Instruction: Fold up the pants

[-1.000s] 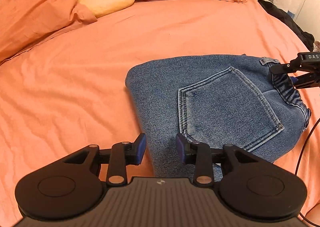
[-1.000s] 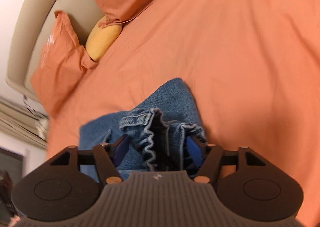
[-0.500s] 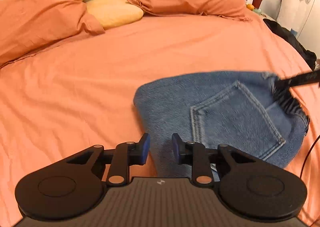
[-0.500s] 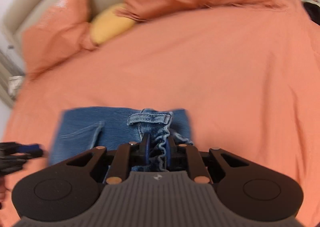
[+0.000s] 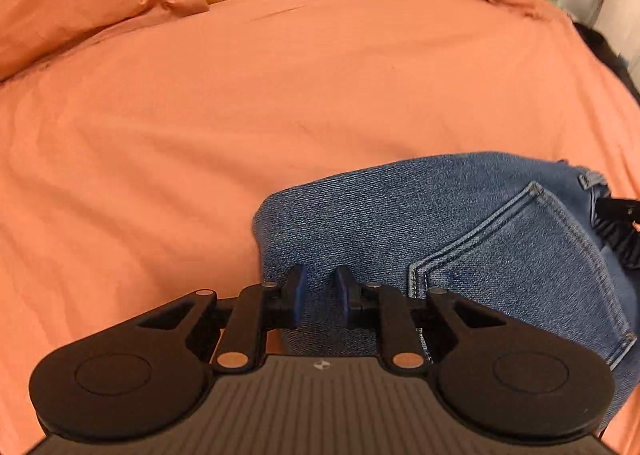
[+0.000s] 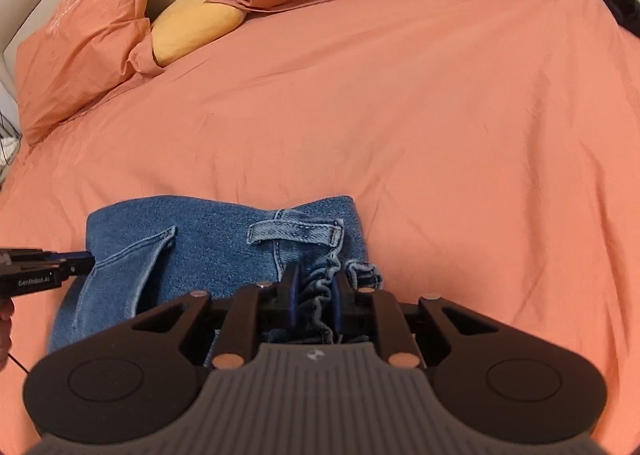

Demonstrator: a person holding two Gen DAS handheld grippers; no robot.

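Folded pants (image 6: 224, 239) are lying on the orange bed (image 6: 440, 115), near its front edge. Denim is looking thick, soft and floppy, likely bulky at the seams; best held at the waistband and the folded edge. Right gripper (image 6: 314, 295) is pinching the ruffled elastic waistband between nearly closed jaws. Left gripper (image 5: 320, 291) is sitting at the bundle's left folded edge, jaws narrowly apart with denim between them; whether it is gripping, cannot tell.

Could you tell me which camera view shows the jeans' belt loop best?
The right wrist view: the belt loop lies flat, whole and centred, just beyond the right gripper. The left wrist view shows only a blurred bit of it at the far right edge.
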